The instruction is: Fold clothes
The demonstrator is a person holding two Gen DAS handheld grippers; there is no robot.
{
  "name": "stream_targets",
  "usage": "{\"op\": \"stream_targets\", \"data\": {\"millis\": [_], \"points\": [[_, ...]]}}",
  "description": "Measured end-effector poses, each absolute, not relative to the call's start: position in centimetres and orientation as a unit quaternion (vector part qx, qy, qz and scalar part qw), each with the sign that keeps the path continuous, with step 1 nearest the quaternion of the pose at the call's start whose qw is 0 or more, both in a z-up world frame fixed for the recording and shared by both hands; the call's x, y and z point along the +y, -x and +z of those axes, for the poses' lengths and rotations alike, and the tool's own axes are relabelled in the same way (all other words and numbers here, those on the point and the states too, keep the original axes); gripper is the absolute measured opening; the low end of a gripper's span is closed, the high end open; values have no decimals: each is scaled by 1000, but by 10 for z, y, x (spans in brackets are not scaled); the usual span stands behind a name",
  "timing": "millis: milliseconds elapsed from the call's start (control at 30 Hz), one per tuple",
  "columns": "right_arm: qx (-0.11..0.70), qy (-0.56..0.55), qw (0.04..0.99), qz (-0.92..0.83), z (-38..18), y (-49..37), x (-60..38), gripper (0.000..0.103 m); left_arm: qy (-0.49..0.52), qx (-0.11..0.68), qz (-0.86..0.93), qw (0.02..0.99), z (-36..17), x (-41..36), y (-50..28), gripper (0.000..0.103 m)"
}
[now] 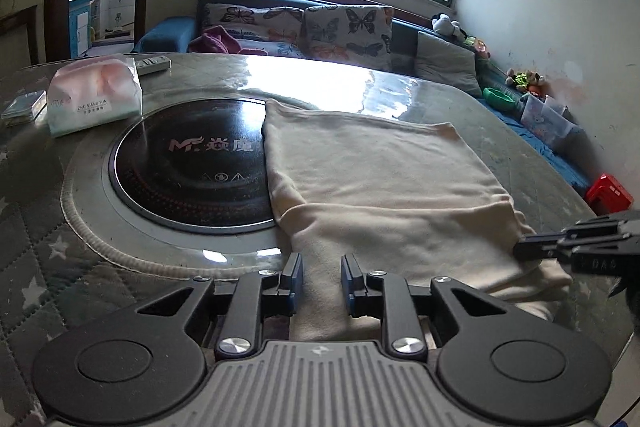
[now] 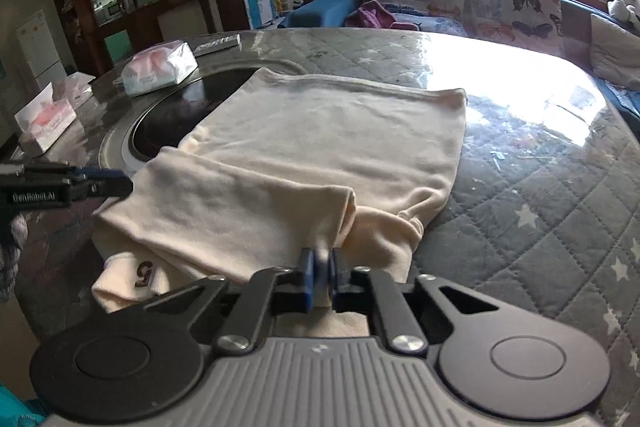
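A cream garment (image 1: 380, 179) lies partly folded on the round table, its left edge over the black cooktop. My left gripper (image 1: 322, 275) hovers over the garment's near edge. Its jaws stand apart, the cloth showing in the gap beneath them, and nothing is pinched. In the right wrist view the same garment (image 2: 320, 131) shows a sleeve folded across its near part. My right gripper (image 2: 321, 267) is shut on a fold of cloth at that near edge. Each gripper also shows in the other's view: the right gripper (image 1: 520, 251) at the garment's right side, the left gripper (image 2: 120, 183) at its left.
A round black induction cooktop (image 1: 192, 167) is set into the table (image 2: 540, 195), which has a quilted star cover under glass. A tissue pack (image 1: 94, 95) and a remote (image 1: 152, 63) lie at the far left. Tissue boxes (image 2: 46, 119) stand further left. A sofa with butterfly cushions (image 1: 344, 31) lies behind.
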State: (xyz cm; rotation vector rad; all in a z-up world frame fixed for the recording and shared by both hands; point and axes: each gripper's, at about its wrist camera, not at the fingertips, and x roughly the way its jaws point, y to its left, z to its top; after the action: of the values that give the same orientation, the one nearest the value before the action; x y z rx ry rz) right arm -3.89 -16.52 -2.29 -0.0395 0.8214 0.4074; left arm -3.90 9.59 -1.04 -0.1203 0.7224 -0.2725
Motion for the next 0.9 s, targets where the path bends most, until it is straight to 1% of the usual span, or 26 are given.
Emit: {"op": "stream_targets", "data": {"millis": [133, 233, 367, 433, 567, 733, 900], "points": [[377, 31, 907, 186, -3, 52, -161, 5, 52, 355, -145, 922, -16, 97, 37, 23], [390, 26, 903, 179, -3, 54, -163, 5, 46, 358, -151, 921, -17, 100, 37, 23], [395, 27, 904, 163, -8, 53, -168, 12, 41, 359, -151, 920, -14, 102, 35, 23], [395, 30, 905, 154, -11, 52, -170, 12, 41, 354, -150, 922, -9, 102, 33, 23], [363, 42, 916, 169, 3, 47, -168, 12, 41, 345, -157, 924, -1, 95, 24, 23], [362, 77, 909, 190, -6, 32, -154, 12, 38, 344, -172, 922, -2, 75, 5, 23], [379, 80, 905, 177, -26, 17, -153, 12, 29, 359, -171, 917, -16, 65, -11, 23]]}}
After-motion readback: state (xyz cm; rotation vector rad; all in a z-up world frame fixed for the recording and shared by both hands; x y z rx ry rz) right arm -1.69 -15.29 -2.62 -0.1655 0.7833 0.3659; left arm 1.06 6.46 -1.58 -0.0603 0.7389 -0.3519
